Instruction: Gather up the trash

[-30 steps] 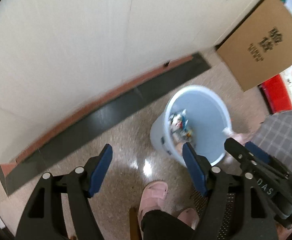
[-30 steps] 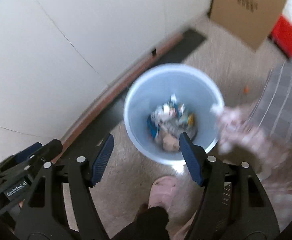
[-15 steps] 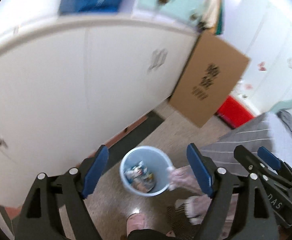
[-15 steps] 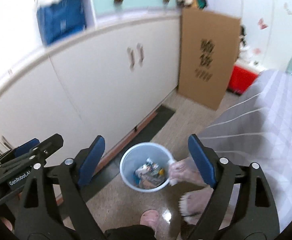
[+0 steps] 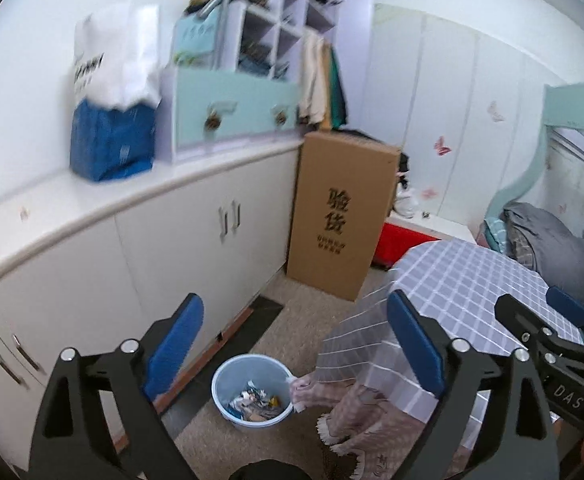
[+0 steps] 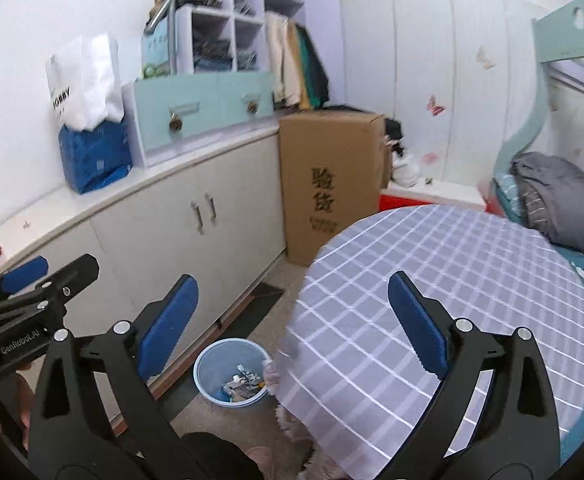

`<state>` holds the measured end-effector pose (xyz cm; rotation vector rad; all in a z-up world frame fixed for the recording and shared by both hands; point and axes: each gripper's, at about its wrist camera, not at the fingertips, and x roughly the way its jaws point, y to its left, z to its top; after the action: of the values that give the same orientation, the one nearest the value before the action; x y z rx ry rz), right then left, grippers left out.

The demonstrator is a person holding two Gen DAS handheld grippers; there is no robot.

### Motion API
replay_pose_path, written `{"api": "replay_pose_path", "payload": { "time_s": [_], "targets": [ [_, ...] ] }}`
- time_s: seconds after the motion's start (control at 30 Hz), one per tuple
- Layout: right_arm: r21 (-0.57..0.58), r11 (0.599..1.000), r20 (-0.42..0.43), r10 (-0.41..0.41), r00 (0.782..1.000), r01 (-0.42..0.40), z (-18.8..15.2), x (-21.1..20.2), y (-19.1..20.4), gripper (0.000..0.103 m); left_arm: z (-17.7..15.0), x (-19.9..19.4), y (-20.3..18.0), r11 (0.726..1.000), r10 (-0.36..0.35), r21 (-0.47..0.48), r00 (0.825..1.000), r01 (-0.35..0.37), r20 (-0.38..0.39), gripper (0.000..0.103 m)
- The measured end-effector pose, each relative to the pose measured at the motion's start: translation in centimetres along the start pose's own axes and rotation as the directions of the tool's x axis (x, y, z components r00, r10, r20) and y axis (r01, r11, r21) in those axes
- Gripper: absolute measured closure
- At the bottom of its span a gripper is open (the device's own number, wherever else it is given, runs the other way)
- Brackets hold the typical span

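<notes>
The light-blue bin (image 5: 251, 392) stands on the speckled floor (image 5: 304, 332), close against the foot of the white cabinet run (image 5: 195, 248) and just beside the hanging edge of the checked cloth. Inside it lies a heap of trash (image 5: 257, 400): crumpled wrappers and scraps in mixed colours, too small to tell apart one by one. A pale scrap (image 5: 294, 380) sits at the bin's rim on the side towards the cloth; it may be a tissue, though the view is too soft to be sure.

The left gripper (image 5: 296, 344) hangs high above the bin, its blue-padded jaws wide apart and opening, with nothing between them. The right gripper (image 6: 292, 328) is likewise up in the air over the desk's near edge, its jaws also spread and opening on nothing. Each gripper shows in the other's view, off to the side.

The round desk (image 6: 452, 280) under the grey-and-white checked cloth is bare on top. A pinkish fringed cloth (image 5: 352, 420) hangs below the checked one at the desk's edge nearest the bin. Past the bin a tall cardboard box (image 5: 340, 216) printed with dark characters stands upright at the end of the cabinet run. On the cabinet top sit a blue-and-white bag (image 5: 111, 120) and a pale-green drawer unit (image 5: 231, 108). A bunk bed (image 6: 552, 192) with a grey blanket lies beyond the desk's far edge.
</notes>
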<state>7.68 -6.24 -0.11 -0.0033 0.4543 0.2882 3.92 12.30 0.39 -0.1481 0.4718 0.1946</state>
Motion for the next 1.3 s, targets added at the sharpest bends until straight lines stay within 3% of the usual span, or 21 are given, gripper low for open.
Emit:
{"api": "replay_pose_path", "payload": {
  "time_s": [0.27,0.6,1.3],
  "targets": [
    [0.017,1.0,0.082,-0.017,0.996,0.016,-1.1,-6.6,-2.7,0.007,0.6,-6.4,-4.5,0.996,-0.024,0.092,0.995,0.014,0.101,0.009],
    [0.018,0.997,0.166,-0.078,0.983,0.076,-2.2,-11.2,-3.7,0.007,-0.5,-9.1,-7.1,0.987,-0.075,0.152,0.989,0.055,0.126,0.008],
    [0.046,0.995,0.179,-0.092,0.979,0.085,-3.1,-12.1,-4.5,0.007,-1.1,-9.9,-7.6,0.983,-0.085,0.175,0.985,0.058,0.148,0.008]
  ]
}}
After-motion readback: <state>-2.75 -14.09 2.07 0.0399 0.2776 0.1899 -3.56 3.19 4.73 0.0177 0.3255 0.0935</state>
